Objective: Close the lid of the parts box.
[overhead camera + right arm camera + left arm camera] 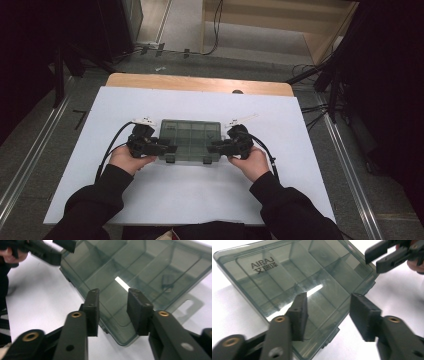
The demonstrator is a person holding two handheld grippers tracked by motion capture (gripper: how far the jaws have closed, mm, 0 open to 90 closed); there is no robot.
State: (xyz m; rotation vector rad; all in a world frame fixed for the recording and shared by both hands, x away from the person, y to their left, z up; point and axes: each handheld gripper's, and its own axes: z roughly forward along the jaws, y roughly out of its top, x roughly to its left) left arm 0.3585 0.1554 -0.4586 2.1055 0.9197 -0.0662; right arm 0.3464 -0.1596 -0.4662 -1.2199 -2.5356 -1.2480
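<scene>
A smoky translucent compartment box (pixel 190 137) with its lid down lies flat on the white tabletop (pixel 200 195). Dividers show through the lid (pixel 299 277), which carries a printed brand mark. My left gripper (pixel 170 148) is at the box's near left corner. In the left gripper view its jaws (pixel 328 298) stand apart over that corner, pressing on nothing. My right gripper (pixel 212 147) mirrors it at the near right corner. Its jaws (pixel 113 293) are also spread above the box (pixel 140 270). Each gripper view also catches the other gripper farther off: right (pixel 384 255), left (pixel 57 247).
A hang tab (pixel 187 306) juts from the box's end. Behind the white top runs a wooden table edge (pixel 200 82). Cables lie on the floor beyond (pixel 215 30) and to the right (pixel 315 107). Dark-sleeved forearms (pixel 95 200) come in from the bottom.
</scene>
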